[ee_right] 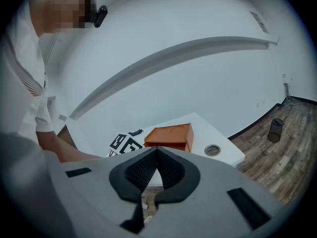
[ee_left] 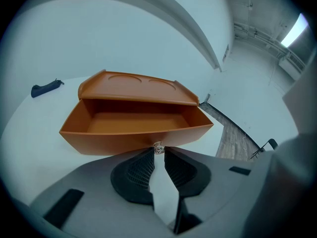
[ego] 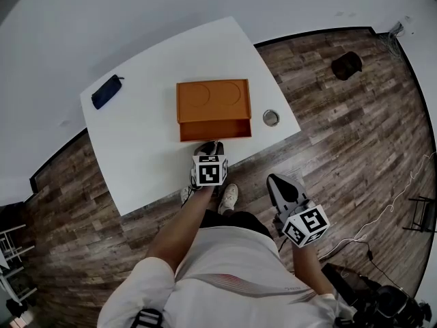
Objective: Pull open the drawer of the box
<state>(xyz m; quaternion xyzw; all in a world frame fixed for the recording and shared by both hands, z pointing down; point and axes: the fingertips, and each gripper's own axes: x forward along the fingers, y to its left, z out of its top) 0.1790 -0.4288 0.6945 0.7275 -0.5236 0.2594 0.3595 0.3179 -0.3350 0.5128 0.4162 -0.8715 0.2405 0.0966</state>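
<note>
A dark pouch [ego: 106, 91] lies at the far left of the white table [ego: 143, 162], well clear of the work. At the table's middle sits the orange box [ego: 213, 100], two round hollows pressed into its top. Its drawer [ego: 215, 128] stands out toward the person, bare inside. The left gripper [ee_left: 158, 150] pinches the drawer's small clear knob [ee_left: 158, 147] between nearly closed jaws, apparently the pulling grip. A small round tin [ego: 271, 117] lies right of the box. The right gripper [ee_right: 156, 150], closed and empty, hangs off the table, seemingly unneeded.

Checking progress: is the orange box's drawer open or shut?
Open: the drawer juts out of the box, empty inside showing; the left gripper holds its knob.
</note>
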